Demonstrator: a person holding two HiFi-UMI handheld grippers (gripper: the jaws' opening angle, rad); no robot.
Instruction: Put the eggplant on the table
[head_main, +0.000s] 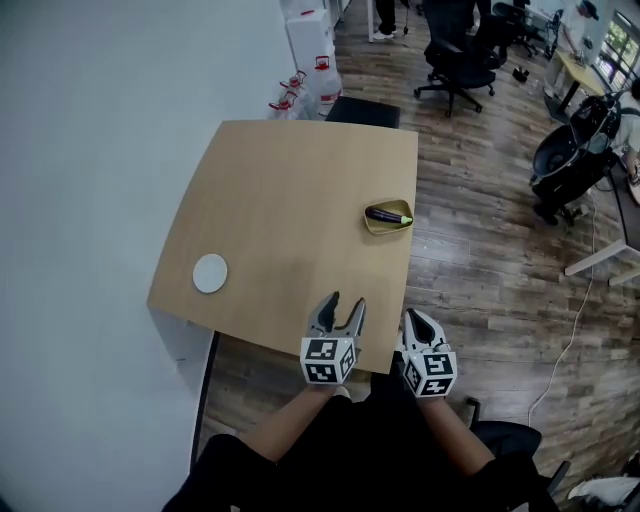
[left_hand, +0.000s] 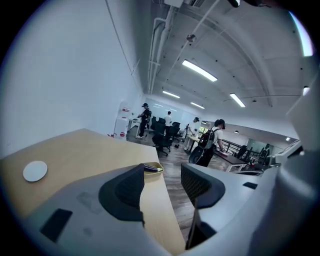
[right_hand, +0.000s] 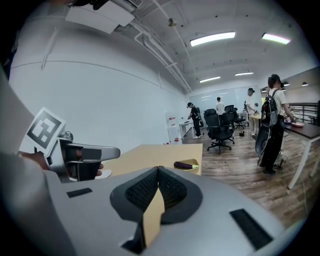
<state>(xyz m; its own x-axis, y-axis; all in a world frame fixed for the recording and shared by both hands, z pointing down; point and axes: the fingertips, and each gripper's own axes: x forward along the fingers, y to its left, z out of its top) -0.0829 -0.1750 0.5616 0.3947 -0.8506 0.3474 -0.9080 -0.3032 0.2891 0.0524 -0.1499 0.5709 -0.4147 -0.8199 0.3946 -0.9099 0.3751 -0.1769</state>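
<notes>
eggplant (head_main: 389, 215) lies in a bowl (head_main: 380, 229) on the worktop (head_main: 280, 200), well ahead of both tongs, so the task looks unstarted. left tongs (head_main: 346, 300) are spread and empty; right tongs (head_main: 413, 318) are pressed together, empty. reaching, gripping and lifting out remain.

Bare table (head_main: 290, 200) surface runs from the left gripper (head_main: 347, 300) and right gripper (head_main: 414, 315) at the near edge to the bowl (head_main: 385, 231) at the right edge. The white disc (head_main: 210, 273) sits well left of that path. A wall (head_main: 90, 150) borders the left side.
</notes>
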